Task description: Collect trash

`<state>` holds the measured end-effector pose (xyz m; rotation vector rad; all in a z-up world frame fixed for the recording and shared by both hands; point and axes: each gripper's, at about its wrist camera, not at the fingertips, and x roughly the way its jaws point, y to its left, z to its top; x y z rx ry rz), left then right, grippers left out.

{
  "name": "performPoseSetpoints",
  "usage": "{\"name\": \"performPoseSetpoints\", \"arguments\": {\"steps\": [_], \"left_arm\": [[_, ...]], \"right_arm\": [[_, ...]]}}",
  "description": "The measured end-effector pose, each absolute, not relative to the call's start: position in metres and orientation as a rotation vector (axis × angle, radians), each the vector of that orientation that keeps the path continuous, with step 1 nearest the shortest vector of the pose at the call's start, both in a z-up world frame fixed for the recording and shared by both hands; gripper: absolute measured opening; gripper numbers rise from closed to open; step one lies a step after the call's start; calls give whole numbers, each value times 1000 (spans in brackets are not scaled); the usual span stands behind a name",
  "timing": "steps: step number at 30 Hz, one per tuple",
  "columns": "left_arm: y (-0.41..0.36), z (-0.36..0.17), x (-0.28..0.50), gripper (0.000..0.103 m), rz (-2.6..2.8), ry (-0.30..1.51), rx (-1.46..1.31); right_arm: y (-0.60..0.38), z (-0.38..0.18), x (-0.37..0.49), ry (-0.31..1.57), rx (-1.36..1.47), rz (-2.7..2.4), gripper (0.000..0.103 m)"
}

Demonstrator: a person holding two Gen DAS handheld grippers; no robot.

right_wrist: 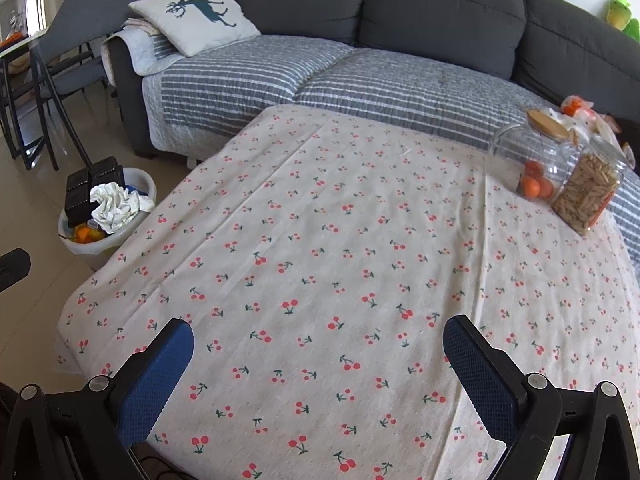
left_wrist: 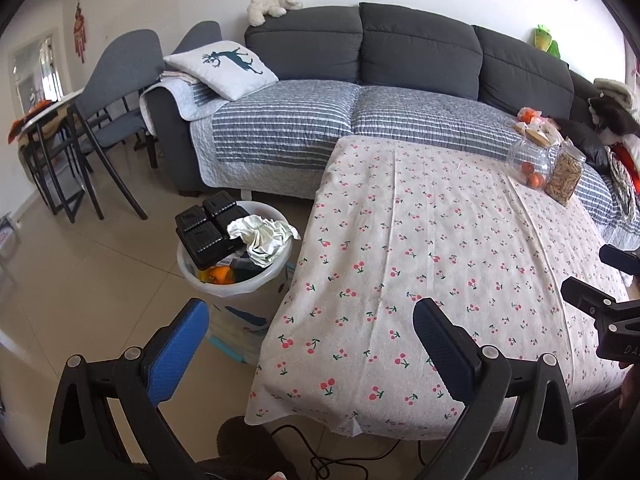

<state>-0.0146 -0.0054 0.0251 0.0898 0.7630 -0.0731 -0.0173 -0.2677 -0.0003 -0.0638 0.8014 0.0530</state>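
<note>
Full bin (left_wrist: 256, 280) seen left of centre, on the floor beside the table (left_wrist: 440, 240).
Black trays (left_wrist: 210, 228), crumpled paper (left_wrist: 262, 236) and orange scraps (left_wrist: 220, 274) are heaped inside; two jars (right_wrist: 560, 176) are kept upper right; both grippers (left_wrist: 310, 342) (right_wrist: 318, 364) are held spread, empty.

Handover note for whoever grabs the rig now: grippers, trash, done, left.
Left gripper: open, empty, over the table's near left edge.
Right gripper: open, empty, over the cherry tablecloth.
Trash bin on the floor left of the table, full: black trays, crumpled paper, orange scraps.
Table holds only two glass jars at the far right; no loose trash visible on it.
Left: likely nothing on the table; check the sofa end behind the jars.
</note>
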Motion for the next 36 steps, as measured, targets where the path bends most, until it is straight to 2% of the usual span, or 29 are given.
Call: {"name": "performPoseSetpoints", "arguments": {"steps": [36], "left_arm": [[-3, 23, -12, 103, -53, 775, 78]], "right_arm": [[-266, -2, -15, 800, -93, 41, 102]]}}
